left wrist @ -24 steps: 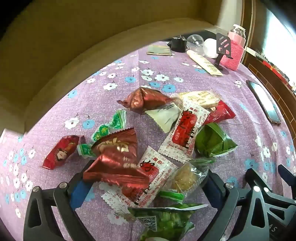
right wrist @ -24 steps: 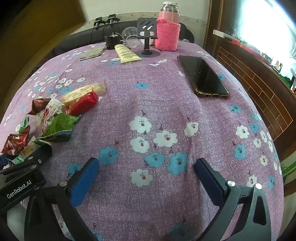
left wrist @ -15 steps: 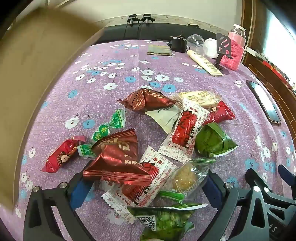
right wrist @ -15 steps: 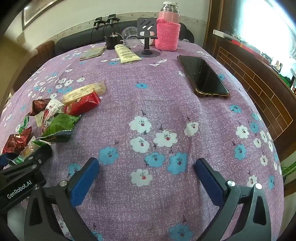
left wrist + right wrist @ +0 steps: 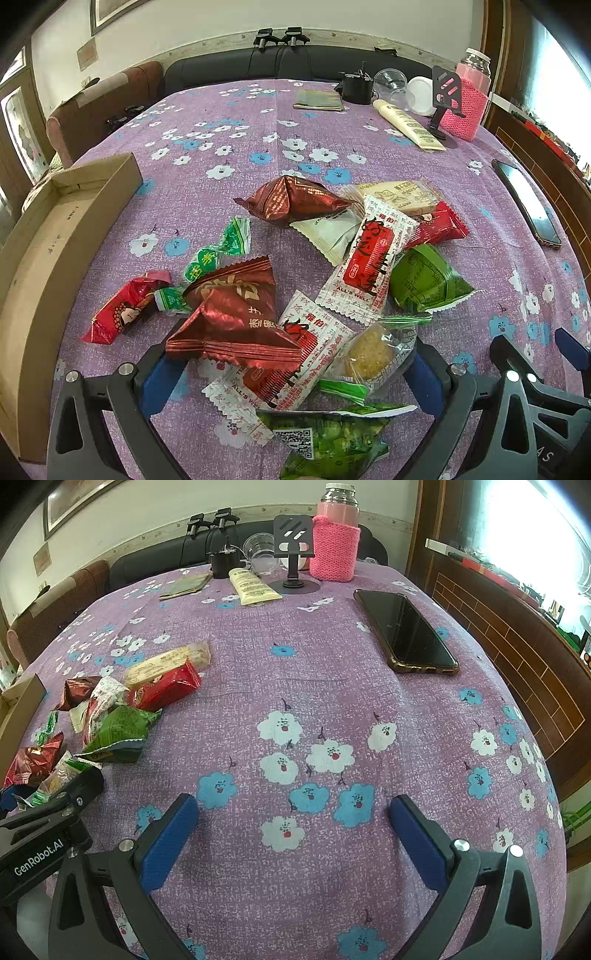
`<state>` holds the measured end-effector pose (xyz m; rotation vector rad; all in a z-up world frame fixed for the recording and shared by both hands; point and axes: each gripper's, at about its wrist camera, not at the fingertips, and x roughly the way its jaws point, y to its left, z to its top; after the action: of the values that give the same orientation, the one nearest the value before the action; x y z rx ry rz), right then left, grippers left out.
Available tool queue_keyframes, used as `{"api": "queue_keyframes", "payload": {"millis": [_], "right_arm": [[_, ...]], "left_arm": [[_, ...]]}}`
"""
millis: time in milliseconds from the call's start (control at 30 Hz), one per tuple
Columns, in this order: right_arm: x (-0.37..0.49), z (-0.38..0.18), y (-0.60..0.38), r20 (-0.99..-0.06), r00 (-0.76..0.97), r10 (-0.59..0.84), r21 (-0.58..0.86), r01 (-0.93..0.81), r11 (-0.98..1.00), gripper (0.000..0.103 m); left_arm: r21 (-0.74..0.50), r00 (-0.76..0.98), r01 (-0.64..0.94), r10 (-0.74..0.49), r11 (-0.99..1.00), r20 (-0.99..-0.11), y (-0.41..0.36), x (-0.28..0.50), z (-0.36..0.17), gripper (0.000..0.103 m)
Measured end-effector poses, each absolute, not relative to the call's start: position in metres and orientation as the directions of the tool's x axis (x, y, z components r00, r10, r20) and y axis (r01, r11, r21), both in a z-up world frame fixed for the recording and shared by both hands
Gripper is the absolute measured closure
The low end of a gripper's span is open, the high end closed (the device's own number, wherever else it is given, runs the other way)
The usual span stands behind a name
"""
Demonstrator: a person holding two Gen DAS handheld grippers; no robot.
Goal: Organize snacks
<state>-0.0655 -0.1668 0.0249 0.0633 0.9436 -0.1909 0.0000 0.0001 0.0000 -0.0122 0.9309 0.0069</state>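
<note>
Snack sorting not yet begun
Both the left gripper (image 5: 291,373) and right gripper (image 5: 291,834) are spread, empty; snacks (image 5: 332,280) lie mid-desk, cardboard box (image 5: 48,236) far left; next, pinch one packet

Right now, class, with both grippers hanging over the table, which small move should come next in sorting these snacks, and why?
Probably close the left gripper on the dark red triangular packet. Its jaws stand wide open over the near end of the snack pile, that packet lies on top between them, and the cardboard box sits empty just to the left. The right gripper, also open, has only bare tablecloth beneath it.
</note>
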Motion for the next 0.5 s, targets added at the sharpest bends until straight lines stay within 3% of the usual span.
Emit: {"api": "queue_keyframes", "payload": {"millis": [500], "right_arm": [[-0.0656, 0.0249, -0.1667, -0.810, 0.571, -0.135, -0.029, 0.190, 0.981, 0.000]], "left_arm": [[-0.012, 0.596, -0.011, -0.003, 1.000, -0.803, 0.0012, 0.0002, -0.0018, 0.000]]}}
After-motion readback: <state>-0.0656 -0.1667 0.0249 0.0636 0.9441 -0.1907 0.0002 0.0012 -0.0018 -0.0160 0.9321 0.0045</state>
